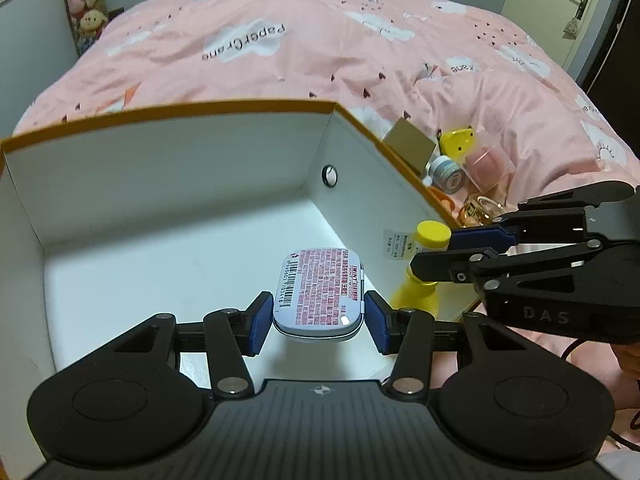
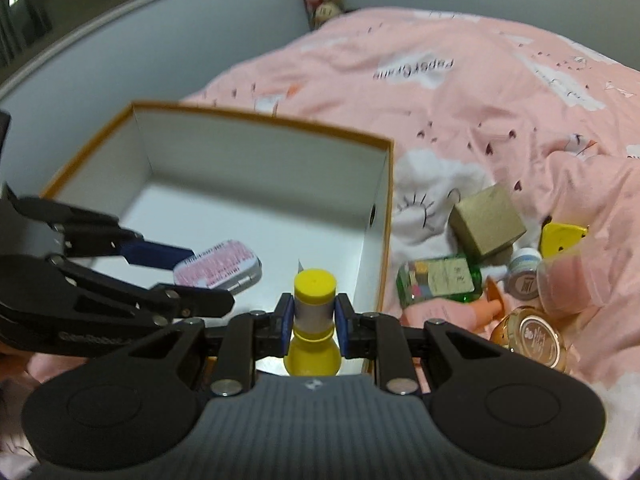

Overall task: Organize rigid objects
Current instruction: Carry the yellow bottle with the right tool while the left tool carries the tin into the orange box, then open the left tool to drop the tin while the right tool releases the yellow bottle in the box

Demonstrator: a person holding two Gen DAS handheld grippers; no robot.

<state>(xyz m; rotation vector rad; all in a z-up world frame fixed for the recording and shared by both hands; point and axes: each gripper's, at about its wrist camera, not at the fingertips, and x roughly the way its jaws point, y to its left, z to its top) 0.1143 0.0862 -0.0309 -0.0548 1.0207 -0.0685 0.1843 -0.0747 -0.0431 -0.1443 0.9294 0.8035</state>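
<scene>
An open cardboard box (image 1: 168, 168) with orange edges and white inside stands on the pink bed. My left gripper (image 1: 319, 318) is shut on a flat mint tin (image 1: 320, 292) with a pink label, holding it above the box floor. My right gripper (image 2: 314, 322) is shut on the neck of a yellow bottle (image 2: 314, 286) with a yellow cap, at the box's near right corner (image 2: 376, 248). In the left wrist view the right gripper (image 1: 452, 254) comes in from the right with the yellow bottle (image 1: 430, 236). In the right wrist view the left gripper (image 2: 200, 280) holds the mint tin (image 2: 218, 268).
Loose items lie on the bedspread right of the box: a brown cardboard cube (image 2: 486, 220), a green flat bottle (image 2: 438, 280), a small white jar (image 2: 522, 274), a yellow piece (image 2: 560, 236), a clear pink tub (image 2: 572, 284) and round gold compacts (image 2: 532, 336). Plush toys (image 1: 86, 0) stand at the back wall.
</scene>
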